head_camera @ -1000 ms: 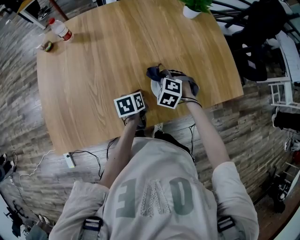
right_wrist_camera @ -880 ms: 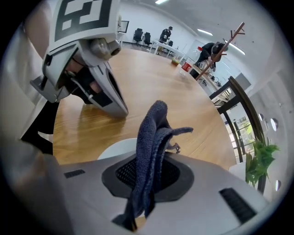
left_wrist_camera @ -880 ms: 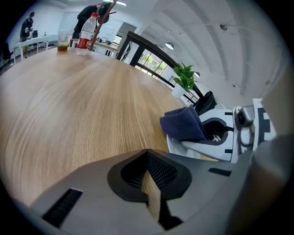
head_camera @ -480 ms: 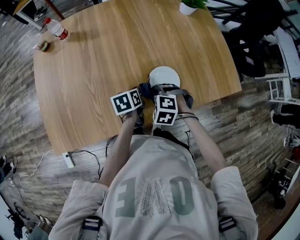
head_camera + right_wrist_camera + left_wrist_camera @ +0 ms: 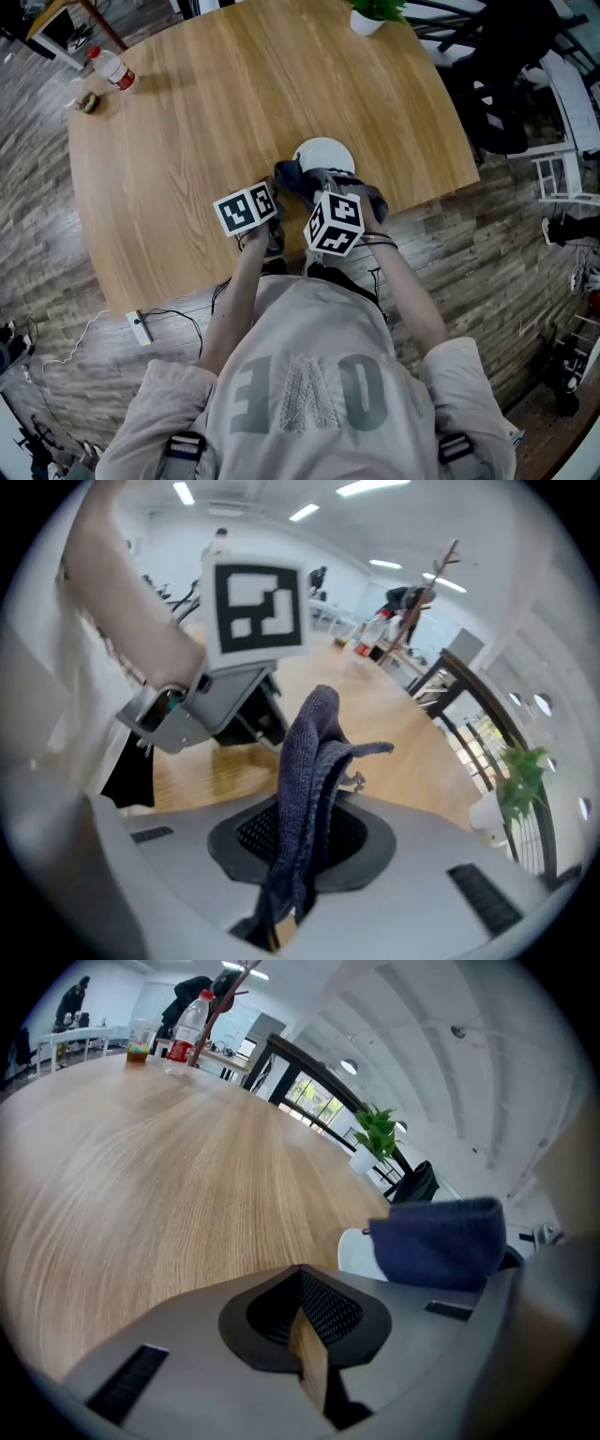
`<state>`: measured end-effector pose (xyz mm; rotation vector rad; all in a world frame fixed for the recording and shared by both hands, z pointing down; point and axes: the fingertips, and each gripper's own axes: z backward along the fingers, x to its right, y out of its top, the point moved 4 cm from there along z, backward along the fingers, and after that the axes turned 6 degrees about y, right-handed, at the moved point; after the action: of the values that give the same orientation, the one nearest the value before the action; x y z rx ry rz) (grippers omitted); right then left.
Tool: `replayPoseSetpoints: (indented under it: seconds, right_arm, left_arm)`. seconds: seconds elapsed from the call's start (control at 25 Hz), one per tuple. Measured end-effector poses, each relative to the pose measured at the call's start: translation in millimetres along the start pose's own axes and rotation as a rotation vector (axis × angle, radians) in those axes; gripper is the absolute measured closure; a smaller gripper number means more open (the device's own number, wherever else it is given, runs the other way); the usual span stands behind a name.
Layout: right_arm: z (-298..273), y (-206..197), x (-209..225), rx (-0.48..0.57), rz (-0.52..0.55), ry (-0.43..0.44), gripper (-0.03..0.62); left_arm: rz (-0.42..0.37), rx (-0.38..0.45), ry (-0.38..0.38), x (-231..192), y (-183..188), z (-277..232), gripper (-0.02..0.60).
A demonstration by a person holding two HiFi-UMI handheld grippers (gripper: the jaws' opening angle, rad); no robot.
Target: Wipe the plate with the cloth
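A white plate (image 5: 323, 154) sits near the front edge of the round wooden table (image 5: 206, 112). My right gripper (image 5: 291, 855) is shut on a dark blue cloth (image 5: 309, 761), which hangs bunched over the plate's near rim (image 5: 298, 178). In the left gripper view the cloth (image 5: 436, 1241) hovers beside the plate (image 5: 354, 1251). My left gripper (image 5: 305, 1335) is shut with nothing between its pads, just left of the plate. In the head view its marker cube (image 5: 246, 208) stands close beside the right gripper's cube (image 5: 335, 223).
A water bottle (image 5: 112, 66) and a small cup (image 5: 89, 101) stand at the table's far left. A potted plant (image 5: 375, 14) sits at the far edge. The table's front edge runs just below both grippers. Dark chairs (image 5: 511, 84) stand to the right.
My right gripper has pulled the cloth back toward the person and lifted a little, uncovering most of the plate. The left gripper has stayed in place.
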<state>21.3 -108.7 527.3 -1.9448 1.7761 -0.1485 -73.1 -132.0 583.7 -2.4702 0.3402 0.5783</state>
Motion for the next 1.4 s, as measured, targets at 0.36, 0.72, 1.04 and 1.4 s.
replayPoseSetpoints:
  seconds: [0.36, 0.72, 1.04, 1.4]
  right_arm:
    - [142.0, 7.6, 78.3, 0.632, -0.648, -0.398, 0.533]
    - [194.2, -26.2, 60.2, 0.939, -0.871, -0.524, 0.534]
    - [192.4, -38.8, 56.9, 0.892, -0.865, -0.543, 0.534]
    - [188.9, -41.1, 55.7, 0.854, -0.844, -0.521, 0.534]
  left_arm:
    - [-0.473, 0.474, -0.132, 91.1, 107.2, 97.4, 0.575]
    - [-0.849, 0.752, -0.167, 171.8, 113.2, 150.1, 0.575]
    - [-0.864, 0.741, -0.212, 195.2, 107.3, 146.5, 0.575]
    - [-0.833, 0.742, -0.204, 191.3, 114.6, 146.3, 0.575]
